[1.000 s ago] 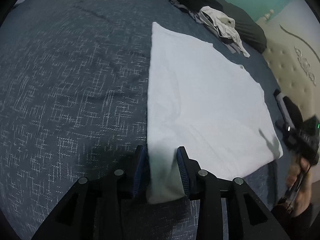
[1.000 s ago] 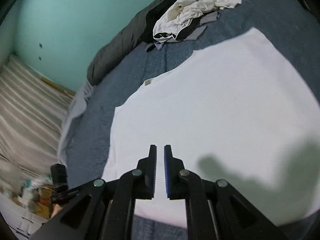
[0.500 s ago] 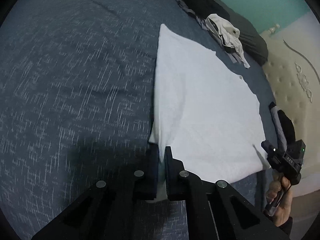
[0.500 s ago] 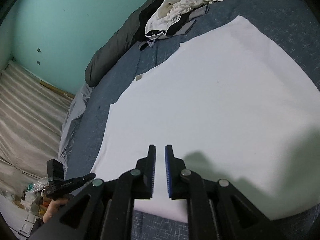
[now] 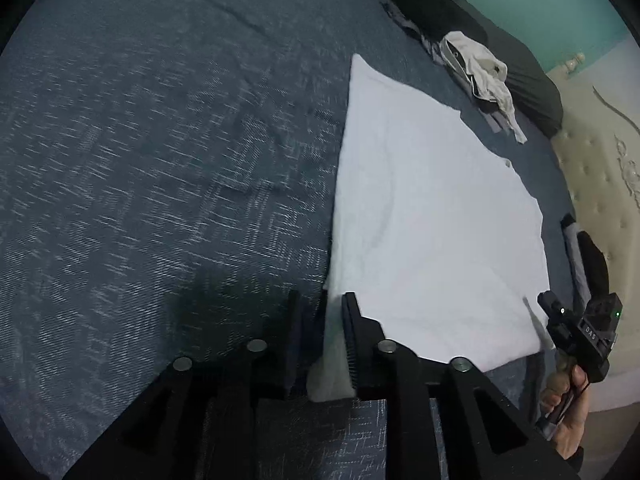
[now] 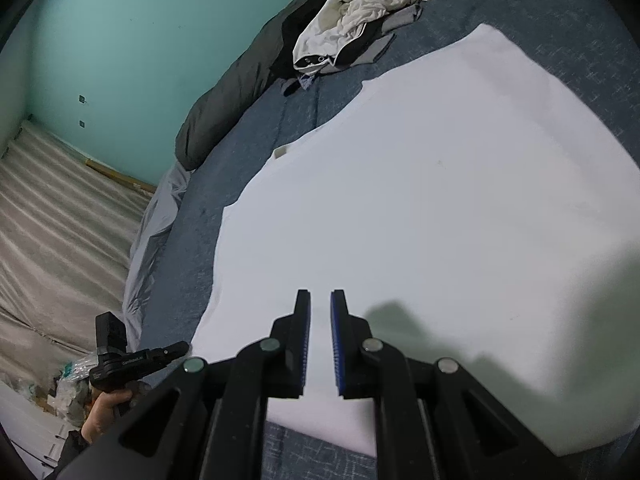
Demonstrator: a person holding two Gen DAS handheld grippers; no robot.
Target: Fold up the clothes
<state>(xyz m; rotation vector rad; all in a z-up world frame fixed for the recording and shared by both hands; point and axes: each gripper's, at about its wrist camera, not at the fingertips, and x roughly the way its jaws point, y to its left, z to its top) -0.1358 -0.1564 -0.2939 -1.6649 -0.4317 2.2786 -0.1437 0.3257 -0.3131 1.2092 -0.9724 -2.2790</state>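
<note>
A white cloth lies flat on the blue-grey bedspread. My left gripper straddles its near left corner. The jaws are opening: the fabric hangs between them against the right pad, clear of the left one. In the right wrist view the left gripper shows at the cloth's left edge, held by a hand. My right gripper hovers low over the cloth's near right part, its jaws a narrow slit apart; no fabric shows lifted between them. The left wrist view has the right gripper at the cloth's right corner.
A crumpled pile of white and dark clothes lies beyond the cloth, against a dark rolled duvet. A padded cream headboard borders the bed, with dark folded items beside it. A teal wall stands behind.
The left jaws closed on the cloth's corner and have parted again, the corner still between them. The right gripper has kept its place and narrow gap.
</note>
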